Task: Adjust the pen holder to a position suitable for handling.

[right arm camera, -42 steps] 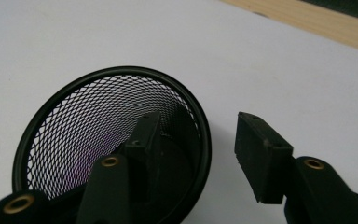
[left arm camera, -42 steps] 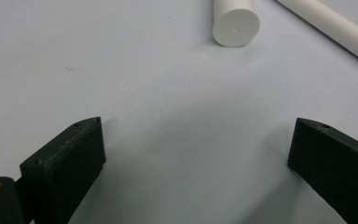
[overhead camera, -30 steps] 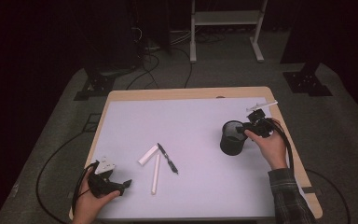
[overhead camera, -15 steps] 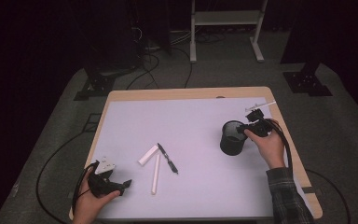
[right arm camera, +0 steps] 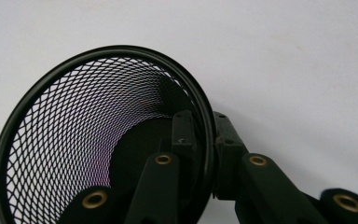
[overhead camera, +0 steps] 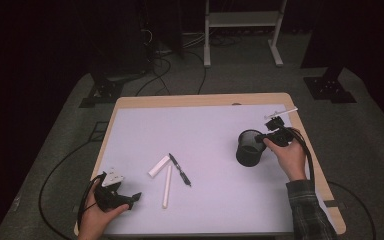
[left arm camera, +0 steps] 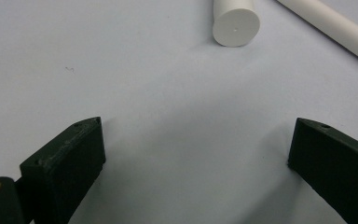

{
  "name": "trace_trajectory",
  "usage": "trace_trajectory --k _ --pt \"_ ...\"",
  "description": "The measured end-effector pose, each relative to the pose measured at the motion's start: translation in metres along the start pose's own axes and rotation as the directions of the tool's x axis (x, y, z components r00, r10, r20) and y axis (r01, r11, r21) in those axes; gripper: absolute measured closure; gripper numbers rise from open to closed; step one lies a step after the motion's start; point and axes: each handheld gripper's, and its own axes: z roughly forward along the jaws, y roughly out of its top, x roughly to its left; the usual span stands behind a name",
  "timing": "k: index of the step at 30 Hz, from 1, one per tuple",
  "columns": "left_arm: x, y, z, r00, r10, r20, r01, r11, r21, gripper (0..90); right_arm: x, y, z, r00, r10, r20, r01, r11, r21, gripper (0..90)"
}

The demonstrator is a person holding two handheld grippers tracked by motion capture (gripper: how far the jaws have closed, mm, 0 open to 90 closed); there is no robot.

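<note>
1. No text, label, brand, number or sign can be read in any of the three views.
2. The white surface of the bench (overhead camera: 210, 130) carries no legible marking.

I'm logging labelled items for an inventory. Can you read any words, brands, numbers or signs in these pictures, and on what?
None can be read.
Mesh cup: no label shows.
White tubes: plain.
Pen: too small to tell.
Grippers: no markings show.
</note>
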Motion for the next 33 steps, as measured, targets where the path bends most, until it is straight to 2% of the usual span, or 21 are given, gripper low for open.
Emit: trace_trajectory --k 13,21,24,33 --pt "0.000 0.000 0.000 1.0000 0.004 -0.001 -0.004 1.0000 0.000 2.9 0.010 0.000 -0.011 0.9996 -0.028 -0.002 0.028 1.000 -0.009 81.7" --pt "0.000 0.000 0.000 1.0000 0.000 0.000 0.000 1.0000 0.000 2.9 0.020 0.000 -0.019 0.9983 -0.054 -0.022 0.054 0.998 -0.018 81.7" --pt "0.000 0.000 0.000 1.0000 0.000 0.000 0.000 1.0000 0.000 2.9 0.026 -0.001 -0.021 0.9973 -0.058 -0.044 0.058 0.998 -0.015 81.7" --pt "0.000 0.000 0.000 1.0000 0.005 -0.001 -0.005 1.0000 0.000 2.8 0.039 -0.002 -0.018 0.9927 -0.090 -0.080 0.090 0.996 -0.007 81.7"
